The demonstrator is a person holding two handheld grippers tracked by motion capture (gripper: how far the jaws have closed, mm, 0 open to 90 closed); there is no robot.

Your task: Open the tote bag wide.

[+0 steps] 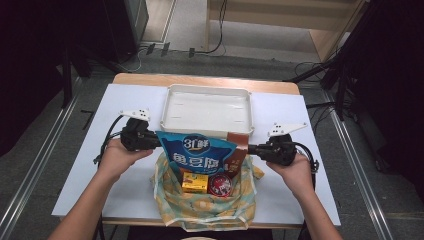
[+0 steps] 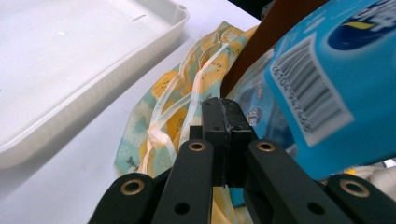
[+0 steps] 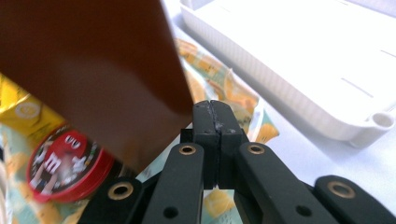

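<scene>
A yellow-and-teal patterned plastic bag (image 1: 200,210) lies open at the table's front edge. In it stand a blue snack pack (image 1: 195,152) and a brown pack (image 1: 238,150), with a yellow box (image 1: 195,183) and a red round tin (image 1: 220,185) lying below them. My left gripper (image 1: 159,141) is at the bag's left rim and my right gripper (image 1: 250,148) at its right rim. In the left gripper view the jaws (image 2: 223,105) are shut, and the bag's handle strips (image 2: 159,93) run up to them. My right gripper (image 3: 211,106) is shut too, against the bag's film (image 3: 233,93).
A white, empty tray (image 1: 207,89) sits just behind the bag, its wall close to both grippers (image 2: 140,51) (image 3: 280,88). A white sheet (image 1: 125,100) covers the wooden table. Cables and dark stands surround the table on the floor.
</scene>
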